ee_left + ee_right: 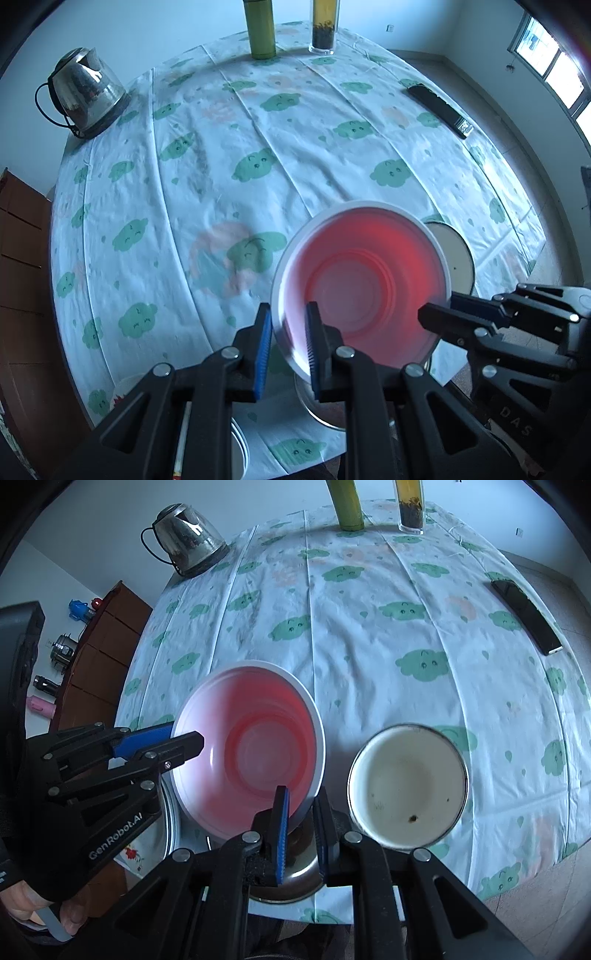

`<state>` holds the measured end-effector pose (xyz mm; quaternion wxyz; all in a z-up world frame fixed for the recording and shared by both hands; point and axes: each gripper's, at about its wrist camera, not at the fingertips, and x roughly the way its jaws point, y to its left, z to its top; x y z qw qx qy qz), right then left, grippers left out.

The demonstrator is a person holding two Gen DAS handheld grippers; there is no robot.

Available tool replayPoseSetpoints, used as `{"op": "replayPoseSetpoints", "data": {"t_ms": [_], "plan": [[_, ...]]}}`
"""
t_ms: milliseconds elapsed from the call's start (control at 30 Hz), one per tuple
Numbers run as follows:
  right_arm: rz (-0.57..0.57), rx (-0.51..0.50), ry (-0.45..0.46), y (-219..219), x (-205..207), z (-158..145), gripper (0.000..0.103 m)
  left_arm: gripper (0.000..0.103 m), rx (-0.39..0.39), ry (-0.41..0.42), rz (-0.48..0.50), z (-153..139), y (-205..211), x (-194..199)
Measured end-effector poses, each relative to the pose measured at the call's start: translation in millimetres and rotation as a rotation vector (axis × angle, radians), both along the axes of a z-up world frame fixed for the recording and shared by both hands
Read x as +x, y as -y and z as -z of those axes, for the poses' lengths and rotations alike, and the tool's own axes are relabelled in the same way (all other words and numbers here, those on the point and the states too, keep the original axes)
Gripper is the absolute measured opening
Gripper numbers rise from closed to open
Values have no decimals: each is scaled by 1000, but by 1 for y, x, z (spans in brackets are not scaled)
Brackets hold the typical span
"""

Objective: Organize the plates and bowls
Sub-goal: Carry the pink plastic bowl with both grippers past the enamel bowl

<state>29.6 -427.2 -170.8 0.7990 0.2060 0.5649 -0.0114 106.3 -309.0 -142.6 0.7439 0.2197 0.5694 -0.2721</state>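
Pink inside and white at the rim, the plastic bowl (364,284) hangs tilted above the table's near edge, carried between both grippers. The left gripper (289,349) is clenched on the bowl's near-left rim: its blue-padded fingers (263,354) stand nearly together, one outside the wall and one inside, with the thin rim pinched between them. The right gripper (301,829) grasps the rim on the opposite side in the same way, its jaws narrowed to a slit around the white edge. From the right wrist view, the left gripper reaches in from the side with a hand (40,912) on its handle. A steel bowl (291,871) sits directly under the pink one, though whether the two touch is hard to say, since the grippers cover the spot. Just beside them on the cloud-print tablecloth (258,122) rests a cream enamel bowl (408,788). Farther back stand a kettle (83,92), a green flask (260,27), a glass tumbler (323,26) and a dark phone (439,110).
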Motion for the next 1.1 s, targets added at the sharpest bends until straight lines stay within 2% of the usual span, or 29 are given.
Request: {"op": "replayPoseSetpoints", "data": {"t_ms": [133, 200, 567, 1100], "plan": [[-6, 15, -5, -3, -10, 4, 15, 15, 0, -1, 1, -1, -3, -9], [-9, 24, -8, -5, -14, 6, 15, 19, 0, -9, -1, 0, -4, -14], [-23, 53, -52, -12, -31, 22, 15, 19, 24, -40, -1, 16, -8, -32], [-40, 83, -97, -17, -41, 36, 16, 19, 48, -86, 3, 30, -9, -39]]}}
